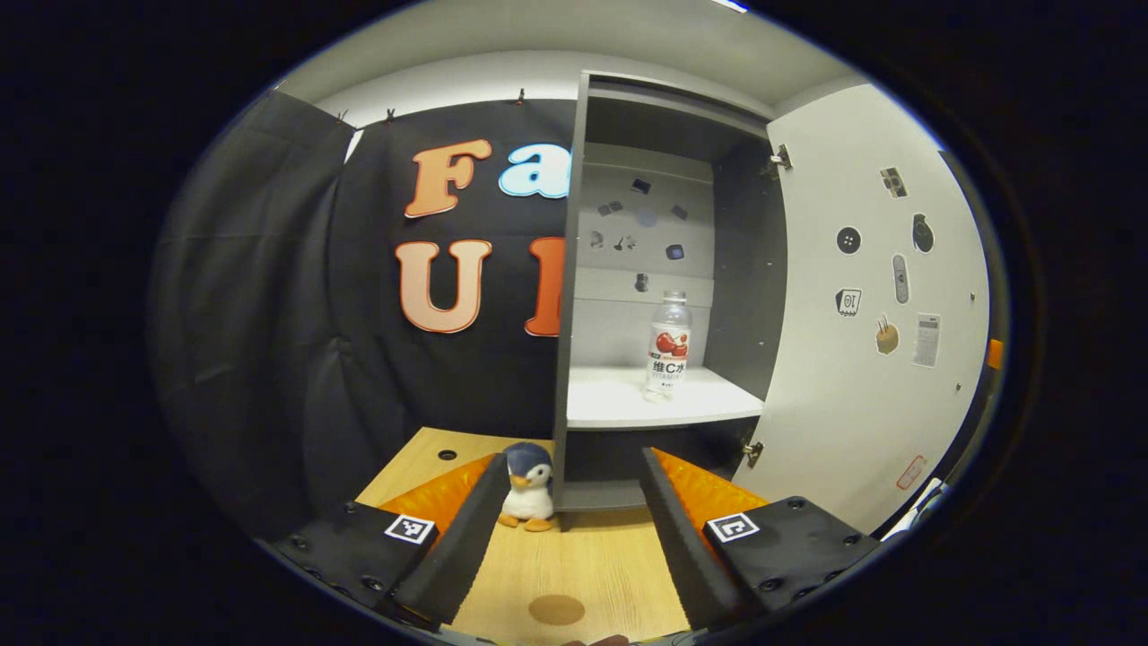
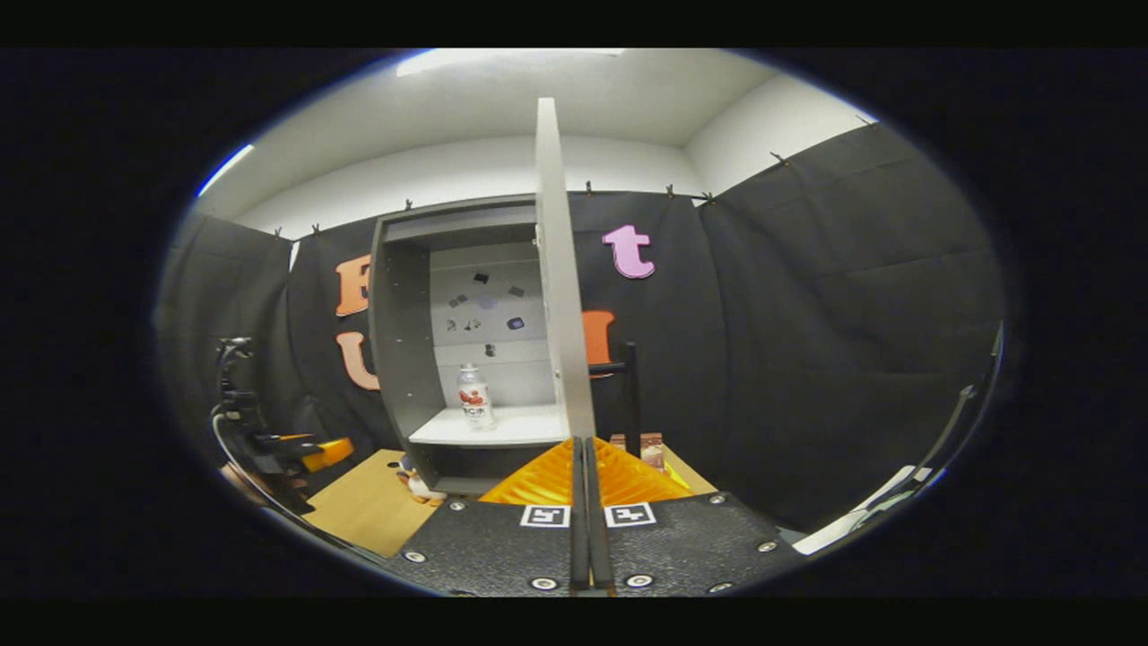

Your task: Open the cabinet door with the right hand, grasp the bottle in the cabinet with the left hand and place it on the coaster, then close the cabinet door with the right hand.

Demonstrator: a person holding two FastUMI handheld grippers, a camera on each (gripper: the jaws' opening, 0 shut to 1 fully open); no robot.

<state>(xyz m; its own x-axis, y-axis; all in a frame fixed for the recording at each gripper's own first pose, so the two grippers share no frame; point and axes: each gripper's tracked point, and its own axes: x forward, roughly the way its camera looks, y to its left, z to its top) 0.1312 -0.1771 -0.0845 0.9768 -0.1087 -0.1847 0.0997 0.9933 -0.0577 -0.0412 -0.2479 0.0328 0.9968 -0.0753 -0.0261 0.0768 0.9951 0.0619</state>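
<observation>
Wide apart stand the jaws of the left gripper (image 1: 569,529), with nothing between them except the wooden table (image 1: 592,556) and a round brown coaster (image 1: 556,609) lying flat near the bottom edge. Its fingers (image 1: 457,547) look thick, with a foam-like matt surface and ribbed sides. Jaws of the right gripper (image 2: 584,502) are pressed together, edge to edge; they point at the thin edge of the door (image 2: 560,296), but I cannot tell if they touch it.

On the table stands the cabinet (image 1: 574,269), made of smooth grey boards, with its door (image 1: 861,323) swung fully open. Small stickers are on the inner side of the door and on the back panel; they are too small to make out. The bottle (image 1: 668,345) is clear plastic with a pale cap and a printed label. It stands upright on the white shelf (image 1: 628,404), toward the middle. A soft penguin toy (image 1: 529,489) sits by the lower left corner of the cabinet, partly behind one finger.

In the right gripper view the left gripper (image 2: 296,453) shows far off at the left, partly cut off and dark.
</observation>
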